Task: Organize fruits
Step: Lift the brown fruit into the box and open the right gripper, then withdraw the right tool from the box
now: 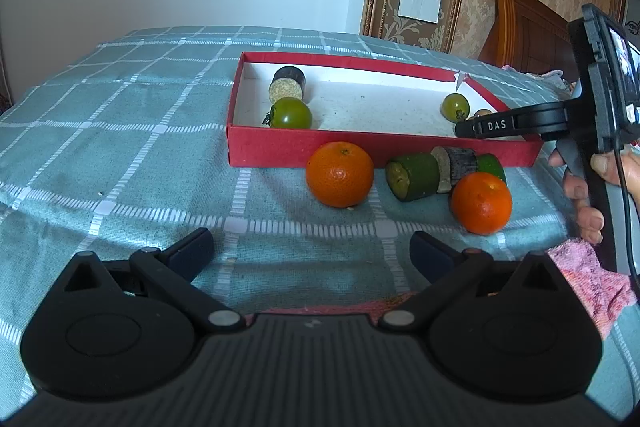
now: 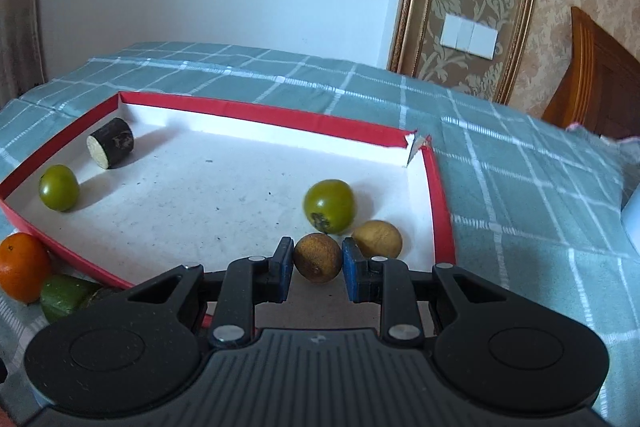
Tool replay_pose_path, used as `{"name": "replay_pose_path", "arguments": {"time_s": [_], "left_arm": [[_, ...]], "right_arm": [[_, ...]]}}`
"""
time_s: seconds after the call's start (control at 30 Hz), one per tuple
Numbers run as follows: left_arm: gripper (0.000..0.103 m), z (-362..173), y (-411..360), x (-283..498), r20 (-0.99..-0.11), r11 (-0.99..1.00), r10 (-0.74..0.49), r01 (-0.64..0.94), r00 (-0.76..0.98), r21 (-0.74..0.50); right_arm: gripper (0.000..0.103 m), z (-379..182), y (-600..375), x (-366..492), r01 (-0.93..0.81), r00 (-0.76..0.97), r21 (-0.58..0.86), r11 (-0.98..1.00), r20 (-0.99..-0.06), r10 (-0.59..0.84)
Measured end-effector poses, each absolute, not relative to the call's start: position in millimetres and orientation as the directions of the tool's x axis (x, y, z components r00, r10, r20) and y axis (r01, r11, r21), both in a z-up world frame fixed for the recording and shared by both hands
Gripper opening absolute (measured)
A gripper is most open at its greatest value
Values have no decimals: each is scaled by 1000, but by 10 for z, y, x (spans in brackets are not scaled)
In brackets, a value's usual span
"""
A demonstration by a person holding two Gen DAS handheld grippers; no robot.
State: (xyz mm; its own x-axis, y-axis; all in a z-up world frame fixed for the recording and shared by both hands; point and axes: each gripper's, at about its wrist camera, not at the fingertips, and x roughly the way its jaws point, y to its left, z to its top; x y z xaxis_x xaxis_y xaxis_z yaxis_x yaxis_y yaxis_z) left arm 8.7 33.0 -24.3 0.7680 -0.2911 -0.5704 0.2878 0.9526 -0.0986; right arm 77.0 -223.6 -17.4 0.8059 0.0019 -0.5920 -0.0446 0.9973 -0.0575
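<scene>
Gripping a brown fruit near the red box's right edge, your right gripper pinches it; your left gripper hovers spread before two oranges.

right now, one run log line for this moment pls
right gripper: around brown longan in red box, grip unclear | left gripper: open, hovering | oranges outside box
</scene>
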Motion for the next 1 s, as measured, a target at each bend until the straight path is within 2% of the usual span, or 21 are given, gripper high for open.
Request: {"name": "replay_pose_path", "arguments": {"time_s": [0.7,0.9,0.93,0.97,1.0], "left_arm": [[103,-250,310,95,-573,954,-286,287,768,-91],[103,-258,324,96,-570,953,-291,287,769,-100],[103,-257,329,96,-569,953,-293,286,769,-103],[103,-258,336,97,-568,952,-294,286,769,-106],[103,-254,334,91,-567,952,-294,286,769,-106]], "right_arm": [[28,-157,-2319,683,-42,803,-5,999,-595,31],[31,-76,-2317,543,-61,825,5,998,-563,54],[37,-65,-2319,521,-59,828,7,998,-558,53],[53,-55,-2324,493,-53,834,9,999,-550,49],[60,-44,-2326,457,-47,843,8,999,-536,44]]}}
